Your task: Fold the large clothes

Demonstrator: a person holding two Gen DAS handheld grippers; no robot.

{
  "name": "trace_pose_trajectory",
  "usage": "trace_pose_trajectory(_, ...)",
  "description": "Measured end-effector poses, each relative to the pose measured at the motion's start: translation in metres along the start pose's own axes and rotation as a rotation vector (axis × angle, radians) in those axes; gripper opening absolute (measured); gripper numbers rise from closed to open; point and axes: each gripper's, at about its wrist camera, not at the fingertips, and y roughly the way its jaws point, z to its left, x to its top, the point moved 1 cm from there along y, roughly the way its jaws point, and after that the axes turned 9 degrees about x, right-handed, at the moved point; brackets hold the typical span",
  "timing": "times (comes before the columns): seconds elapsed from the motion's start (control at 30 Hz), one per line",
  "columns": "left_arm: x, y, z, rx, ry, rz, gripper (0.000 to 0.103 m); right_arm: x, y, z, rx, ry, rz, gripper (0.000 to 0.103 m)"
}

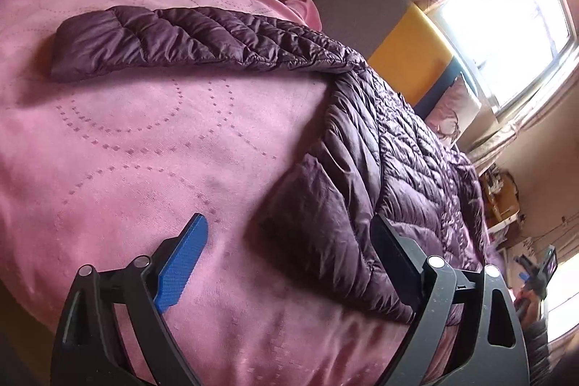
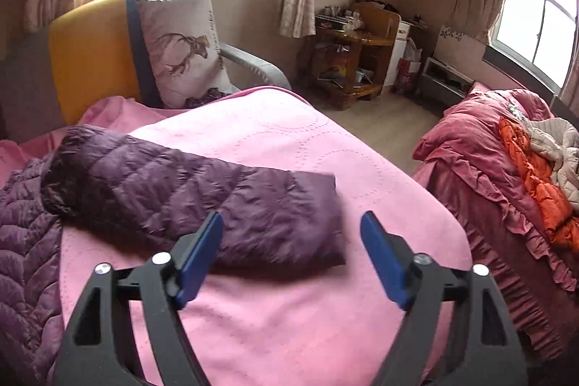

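Note:
A dark purple quilted down jacket (image 1: 391, 151) lies spread on a pink bedspread (image 1: 144, 132). One sleeve (image 1: 173, 38) stretches out to the left in the left wrist view. My left gripper (image 1: 289, 234) is open and empty, hovering above the jacket's lower corner. In the right wrist view the other sleeve (image 2: 202, 198) lies across the bedspread (image 2: 325, 147), with the jacket body (image 2: 25, 241) at the left. My right gripper (image 2: 291, 227) is open and empty, just above the sleeve's cuff end.
An orange and grey chair (image 2: 90, 53) with a deer-print cushion (image 2: 181, 49) stands behind the bed. A second bed (image 2: 481, 161) with orange and cream clothes (image 2: 535, 169) is at the right. A wooden cabinet (image 2: 358, 49) stands by the far wall.

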Motion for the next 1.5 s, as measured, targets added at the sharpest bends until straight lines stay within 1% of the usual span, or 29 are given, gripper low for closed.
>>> trace_pose_trajectory(0.07, 0.004, 0.001, 0.007, -0.035, -0.056, 0.014, 0.09, -0.016, -0.005, 0.023, 0.138, -0.028, 0.05, 0.083)
trace_pose_trajectory(0.17, 0.008, 0.003, 0.015, -0.082, -0.116, 0.027, 0.09, -0.052, -0.014, 0.067, 0.416, -0.074, 0.192, 0.084)
trace_pose_trajectory(0.23, 0.009, 0.003, 0.016, -0.09, -0.124, 0.02, 0.09, -0.082, -0.019, 0.099, 0.568, -0.105, 0.293, 0.084)
trace_pose_trajectory(0.33, 0.011, 0.009, 0.015, -0.112, -0.135, 0.029, 0.09, -0.117, -0.021, 0.138, 0.74, -0.105, 0.419, 0.083)
trace_pose_trajectory(0.4, 0.012, 0.015, 0.009, -0.129, -0.124, 0.041, 0.09, -0.136, -0.021, 0.157, 0.809, -0.091, 0.491, 0.081)
trace_pose_trajectory(0.47, 0.012, 0.021, 0.001, -0.134, -0.102, 0.054, 0.089, -0.154, -0.021, 0.171, 0.819, -0.128, 0.533, 0.073)
trace_pose_trajectory(0.5, 0.011, 0.024, -0.006, -0.151, -0.079, 0.067, 0.081, -0.158, -0.021, 0.176, 0.814, -0.149, 0.531, 0.065)
trace_pose_trajectory(0.53, 0.01, 0.027, -0.012, -0.154, -0.05, 0.078, 0.078, -0.164, -0.022, 0.175, 0.813, -0.169, 0.521, 0.052)
trace_pose_trajectory(0.57, 0.009, 0.029, -0.017, -0.138, -0.027, 0.082, 0.069, -0.167, -0.022, 0.179, 0.821, -0.183, 0.521, 0.045)
trace_pose_trajectory(0.6, 0.007, 0.033, -0.022, -0.119, 0.007, 0.088, 0.05, -0.166, -0.023, 0.183, 0.828, -0.194, 0.52, 0.031)
trace_pose_trajectory(0.63, 0.005, 0.037, -0.026, -0.116, 0.034, 0.106, 0.036, -0.164, -0.028, 0.184, 0.825, -0.216, 0.508, 0.014)
trace_pose_trajectory(0.67, 0.002, 0.039, -0.031, -0.111, 0.064, 0.124, 0.025, -0.161, -0.035, 0.183, 0.812, -0.241, 0.491, 0.013)
trace_pose_trajectory(0.7, 0.001, 0.037, -0.034, -0.103, 0.079, 0.114, 0.018, -0.158, -0.041, 0.179, 0.813, -0.251, 0.476, 0.011)
trace_pose_trajectory(0.8, -0.004, 0.019, -0.042, -0.122, 0.126, 0.089, 0.013, -0.146, -0.068, 0.165, 0.827, -0.283, 0.423, 0.009)
trace_pose_trajectory(0.87, -0.01, 0.002, -0.044, -0.13, 0.152, 0.085, 0.013, -0.144, -0.085, 0.155, 0.837, -0.298, 0.411, 0.009)
trace_pose_trajectory(0.93, -0.024, -0.017, -0.042, -0.121, 0.185, 0.098, 0.013, -0.15, -0.096, 0.141, 0.839, -0.311, 0.424, 0.009)
trace_pose_trajectory(0.97, -0.029, -0.021, -0.04, -0.122, 0.187, 0.111, 0.013, -0.158, -0.101, 0.135, 0.838, -0.314, 0.439, 0.009)
trace_pose_trajectory(1.03, -0.051, -0.028, -0.036, -0.084, 0.218, 0.144, 0.013, -0.18, -0.105, 0.124, 0.819, -0.333, 0.49, 0.009)
trace_pose_trajectory(1.1, -0.07, -0.032, -0.034, -0.052, 0.253, 0.171, 0.013, -0.204, -0.103, 0.117, 0.779, -0.361, 0.554, 0.009)
trace_pose_trajectory(1.17, -0.082, -0.036, -0.03, -0.046, 0.264, 0.194, 0.014, -0.219, -0.105, 0.113, 0.758, -0.396, 0.59, 0.009)
trace_pose_trajectory(1.2, -0.084, -0.039, -0.029, -0.041, 0.272, 0.198, 0.02, -0.22, -0.107, 0.112, 0.74, -0.417, 0.591, 0.013)
trace_pose_trajectory(1.23, -0.082, -0.044, -0.027, -0.03, 0.271, 0.187, 0.025, -0.218, -0.107, 0.112, 0.723, -0.426, 0.588, 0.021)
trace_pose_trajectory(1.27, -0.077, -0.05, -0.023, -0.021, 0.253, 0.167, 0.044, -0.212, -0.108, 0.112, 0.706, -0.427, 0.581, 0.026)
trace_pose_trajectory(1.3, -0.069, -0.054, -0.017, -0.018, 0.232, 0.151, 0.069, -0.202, -0.107, 0.112, 0.684, -0.425, 0.556, 0.037)
trace_pose_trajectory(1.33, -0.057, -0.06, -0.008, 0.002, 0.188, 0.101, 0.079, -0.194, -0.109, 0.114, 0.671, -0.424, 0.518, 0.049)
trace_pose_trajectory(1.37, -0.051, -0.064, -0.002, 0.019, 0.161, 0.068, 0.082, -0.184, -0.11, 0.117, 0.668, -0.418, 0.475, 0.055)
trace_pose_trajectory(1.4, -0.034, -0.067, 0.011, 0.06, 0.113, 0.029, 0.082, -0.173, -0.111, 0.121, 0.664, -0.41, 0.428, 0.068)
trace_pose_trajectory(1.43, -0.021, -0.067, 0.02, 0.087, 0.079, 0.015, 0.082, -0.164, -0.113, 0.129, 0.669, -0.406, 0.384, 0.073)
trace_pose_trajectory(1.5, 0.011, -0.071, 0.047, 0.177, -0.031, -0.061, 0.082, -0.156, -0.11, 0.148, 0.712, -0.401, 0.337, 0.075)
